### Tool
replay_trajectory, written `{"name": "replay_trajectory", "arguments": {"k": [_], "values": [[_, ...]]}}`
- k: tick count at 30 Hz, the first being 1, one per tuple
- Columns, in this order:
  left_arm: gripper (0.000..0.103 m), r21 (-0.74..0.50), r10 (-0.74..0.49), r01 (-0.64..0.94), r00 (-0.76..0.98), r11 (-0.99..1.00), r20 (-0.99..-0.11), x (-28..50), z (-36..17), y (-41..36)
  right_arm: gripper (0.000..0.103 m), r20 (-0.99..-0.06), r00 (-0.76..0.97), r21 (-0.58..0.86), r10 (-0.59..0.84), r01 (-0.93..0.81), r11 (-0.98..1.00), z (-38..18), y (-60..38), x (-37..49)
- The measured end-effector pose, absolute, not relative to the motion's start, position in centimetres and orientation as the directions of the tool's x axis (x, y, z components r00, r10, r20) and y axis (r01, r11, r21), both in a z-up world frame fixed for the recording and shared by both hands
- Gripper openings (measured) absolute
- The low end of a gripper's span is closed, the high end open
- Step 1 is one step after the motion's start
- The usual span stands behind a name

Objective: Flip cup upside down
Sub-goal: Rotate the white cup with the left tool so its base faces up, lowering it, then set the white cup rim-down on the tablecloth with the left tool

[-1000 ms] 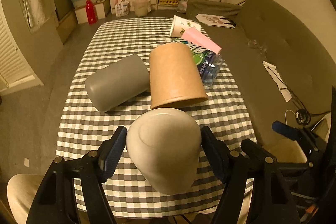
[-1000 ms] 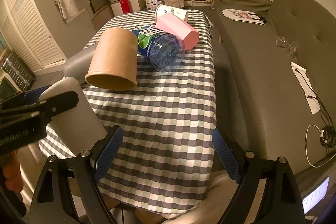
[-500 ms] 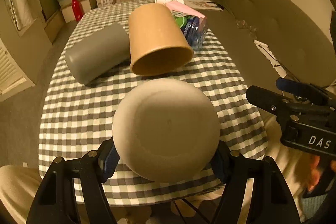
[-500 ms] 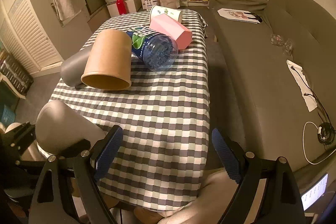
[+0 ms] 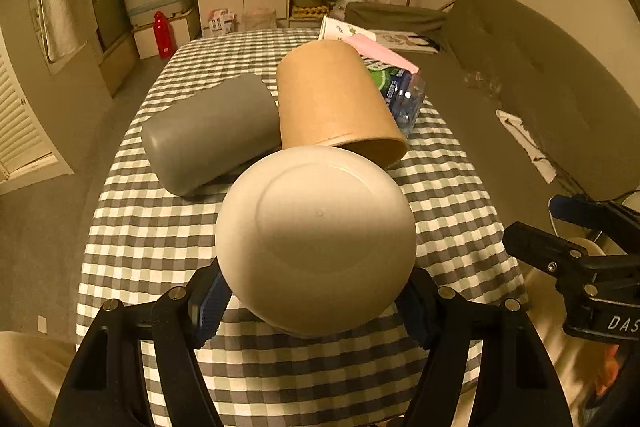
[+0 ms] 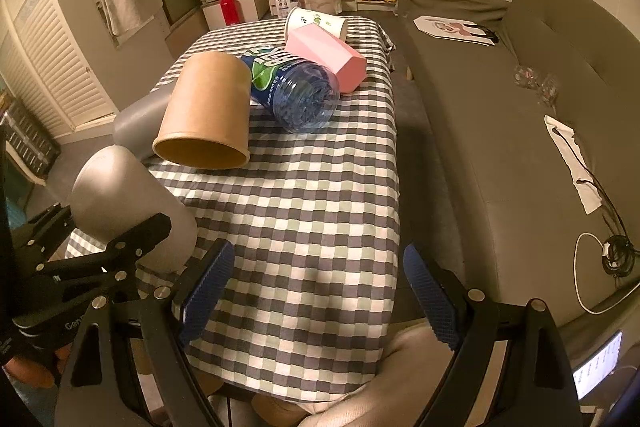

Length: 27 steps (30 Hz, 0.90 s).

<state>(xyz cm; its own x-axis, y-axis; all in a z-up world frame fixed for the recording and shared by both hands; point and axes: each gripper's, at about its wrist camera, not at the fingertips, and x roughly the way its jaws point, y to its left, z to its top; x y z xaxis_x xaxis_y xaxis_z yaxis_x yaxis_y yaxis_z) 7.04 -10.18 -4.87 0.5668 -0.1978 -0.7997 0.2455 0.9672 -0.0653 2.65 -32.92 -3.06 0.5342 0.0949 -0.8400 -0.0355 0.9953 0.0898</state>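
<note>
While L hand-held gripper (image 5: 316, 301) clamps 1 cup (image 5: 316, 239), 5 others lie sideways.

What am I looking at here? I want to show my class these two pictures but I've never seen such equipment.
No robot here: a person holds a two-finger gripper in each hand, each with a camera looking along its fingers. In the left camera's picture, the left gripper is closed on a pale cup, whose flat bottom faces the camera. The right camera shows the right gripper open and empty above the checked tablecloth, with the held cup at its left. Lying on the table are a brown paper cup, a grey cup, a blue water bottle, a pink box and a printed white cup.
</note>
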Motion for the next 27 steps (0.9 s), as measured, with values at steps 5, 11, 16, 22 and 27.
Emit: {"name": "replay_trajectory", "arguments": {"k": [5,11,16,22,27], "values": [[0.081,-0.037,-0.173,0.238,0.579,0.97,-0.796,6.8,-4.9,-10.0,0.087,-0.843,0.531,0.089,0.09,-0.028,0.996,-2.9,-32.9,2.7],[0.081,-0.057,-0.186,0.232,0.587,0.971,-0.788,6.3,-3.7,-9.4,0.087,-0.837,0.543,0.074,0.074,-0.023,0.997,-2.0,-32.5,2.1],[0.081,-0.077,-0.214,0.241,0.621,0.968,-0.754,5.4,-1.7,-9.1,0.087,-0.822,0.567,0.065,0.059,-0.01,0.998,-0.8,-32.2,1.5],[0.081,-0.102,-0.255,0.254,0.695,0.962,-0.673,3.6,2.2,-8.0,0.087,-0.789,0.613,0.058,0.048,-0.003,0.998,1.0,-31.6,0.4],[0.081,-0.099,-0.234,0.22,0.765,0.97,-0.6,1.9,4.7,-5.8,0.087,-0.75,0.659,0.058,0.06,-0.024,0.998,2.0,-30.3,-0.9]]}}
